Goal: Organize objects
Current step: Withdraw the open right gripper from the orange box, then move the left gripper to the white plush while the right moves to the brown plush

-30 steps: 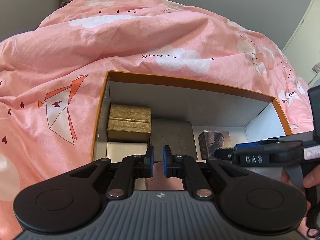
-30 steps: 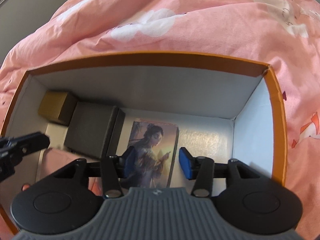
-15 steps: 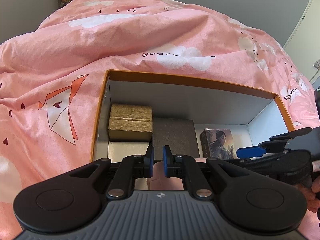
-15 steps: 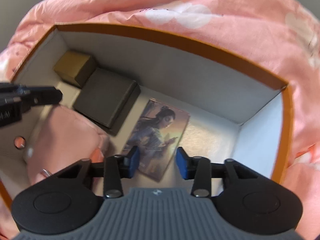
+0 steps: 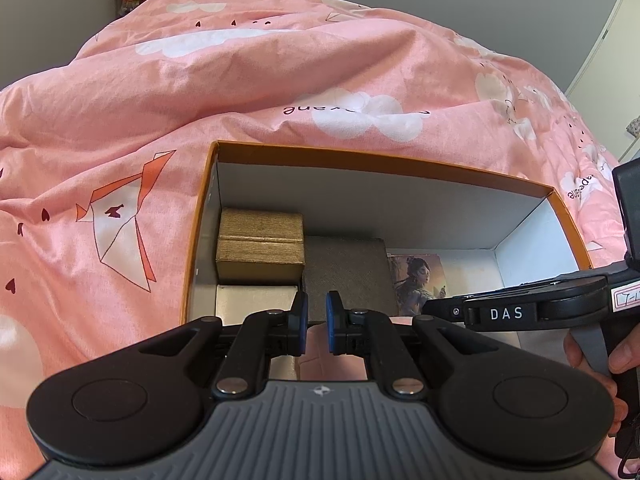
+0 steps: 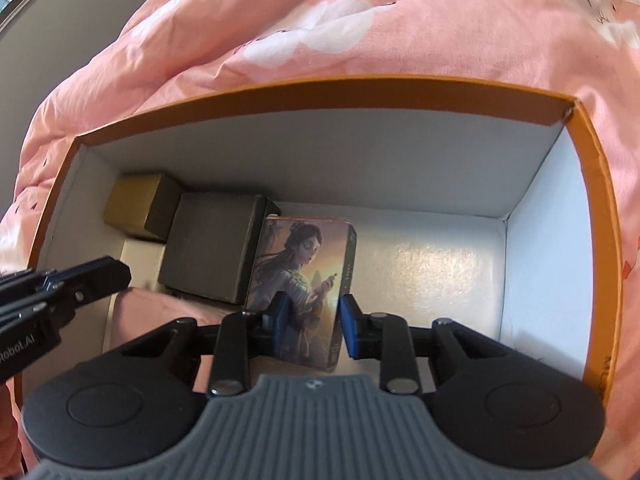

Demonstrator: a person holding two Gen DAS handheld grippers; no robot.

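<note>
An orange cardboard box [image 5: 384,162] [image 6: 320,90] lies open on a pink duvet. Along its far left stand a gold box [image 5: 260,250] [image 6: 138,204] and a grey box [image 5: 344,272] [image 6: 212,248]. A picture box showing a painted woman [image 6: 304,264] [image 5: 418,278] lies beside them. My right gripper [image 6: 314,322] hovers over the picture box with its jaws closing; the box shows behind the pads, which do not press it. My left gripper [image 5: 316,322] [image 6: 116,276] is shut over a pink bundle [image 6: 148,320] with nothing visibly gripped.
A pale cream box [image 5: 256,300] lies in front of the gold box. The right half of the orange box's floor [image 6: 432,280] is bare white. The pink duvet [image 5: 200,92] rises behind and around the box. A hand [image 5: 592,356] holds the right gripper's handle.
The right gripper's jaws have narrowed over the picture box, and its view swung from tilted back to square. The left gripper has kept still and shut.
</note>
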